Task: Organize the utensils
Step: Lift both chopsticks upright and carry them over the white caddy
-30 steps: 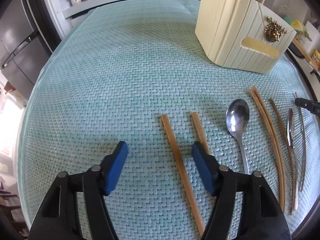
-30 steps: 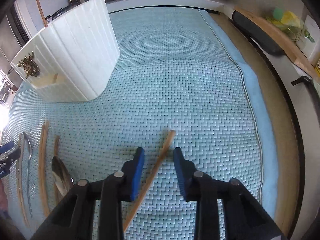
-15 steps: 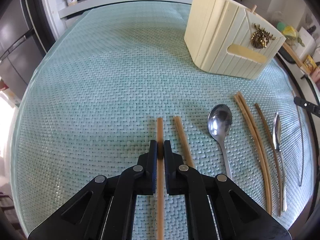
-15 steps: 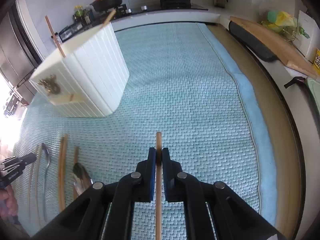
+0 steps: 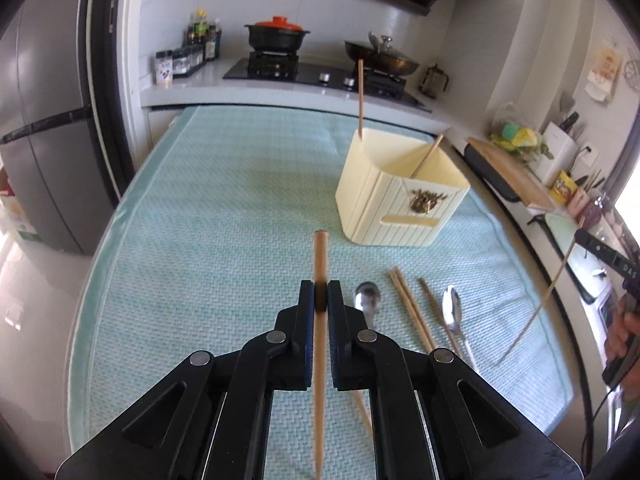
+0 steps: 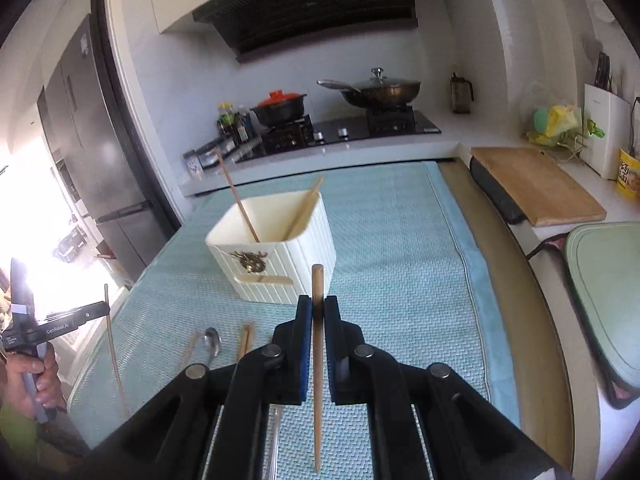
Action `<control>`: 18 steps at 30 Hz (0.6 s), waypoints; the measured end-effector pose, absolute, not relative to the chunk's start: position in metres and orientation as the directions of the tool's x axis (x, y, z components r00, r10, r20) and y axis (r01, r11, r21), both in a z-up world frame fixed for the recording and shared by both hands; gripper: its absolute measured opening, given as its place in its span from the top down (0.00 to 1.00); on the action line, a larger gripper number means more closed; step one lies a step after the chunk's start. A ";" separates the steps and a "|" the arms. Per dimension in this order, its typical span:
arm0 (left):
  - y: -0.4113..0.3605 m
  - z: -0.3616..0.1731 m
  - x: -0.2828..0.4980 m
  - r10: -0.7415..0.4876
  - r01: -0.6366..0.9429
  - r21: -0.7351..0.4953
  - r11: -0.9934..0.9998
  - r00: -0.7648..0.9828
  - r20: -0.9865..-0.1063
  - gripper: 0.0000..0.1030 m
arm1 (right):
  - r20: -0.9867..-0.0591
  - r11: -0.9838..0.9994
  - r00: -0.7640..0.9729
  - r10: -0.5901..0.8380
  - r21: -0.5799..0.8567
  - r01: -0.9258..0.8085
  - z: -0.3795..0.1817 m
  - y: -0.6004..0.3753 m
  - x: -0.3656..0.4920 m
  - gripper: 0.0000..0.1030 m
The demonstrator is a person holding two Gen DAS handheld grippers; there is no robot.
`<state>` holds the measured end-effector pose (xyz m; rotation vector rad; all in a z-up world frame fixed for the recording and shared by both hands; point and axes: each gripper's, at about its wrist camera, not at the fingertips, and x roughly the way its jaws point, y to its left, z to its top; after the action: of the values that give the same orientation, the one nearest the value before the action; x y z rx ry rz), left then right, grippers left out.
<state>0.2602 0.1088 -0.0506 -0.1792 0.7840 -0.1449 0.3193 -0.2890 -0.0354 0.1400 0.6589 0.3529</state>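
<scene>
A: Item one, left gripper (image 5: 320, 298): state?

B: Clamped on a wooden chopstick (image 5: 320, 264) that runs straight along the fingers, its tip sticking out ahead, lifted off the teal mat (image 5: 208, 240).

A: To its right on the mat?

B: A spoon (image 5: 367, 294) just beside the jaws, then a chopstick pair (image 5: 408, 304), a single stick (image 5: 430, 294), a second spoon (image 5: 452, 312). Ahead and right, the cream holder (image 5: 384, 208), upright, two sticks leaning inside it.

A: Item two, right gripper (image 6: 317, 308)?

B: Pinched shut on another chopstick (image 6: 317, 292), likewise raised, tip forward. The holder (image 6: 296, 256) stands just ahead, slightly left. A cutting board (image 6: 536, 188) lies far right on the counter.
</scene>
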 end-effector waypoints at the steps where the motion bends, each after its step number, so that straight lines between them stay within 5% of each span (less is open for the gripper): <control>1: 0.111 -0.044 0.254 -0.203 0.068 -0.221 0.973 0.710 -0.674 0.96 | -0.556 0.930 0.746 0.367 0.236 -0.282 -0.029 -0.287 0.311 0.94; 10: 0.116 -0.003 0.234 -0.230 0.103 -0.246 0.964 0.788 -0.572 0.96 | -0.409 0.934 0.840 0.356 0.149 -0.324 0.013 -0.270 0.258 0.94; 18: 0.115 0.010 0.229 -0.249 0.127 -0.256 0.958 0.812 -0.528 0.96 | -0.367 0.931 0.857 0.362 0.102 -0.350 0.027 -0.265 0.243 0.94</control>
<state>0.2286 0.1146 0.0105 -0.2136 0.5909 -0.2023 0.2432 -0.2646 0.0275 0.0322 0.3918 0.3739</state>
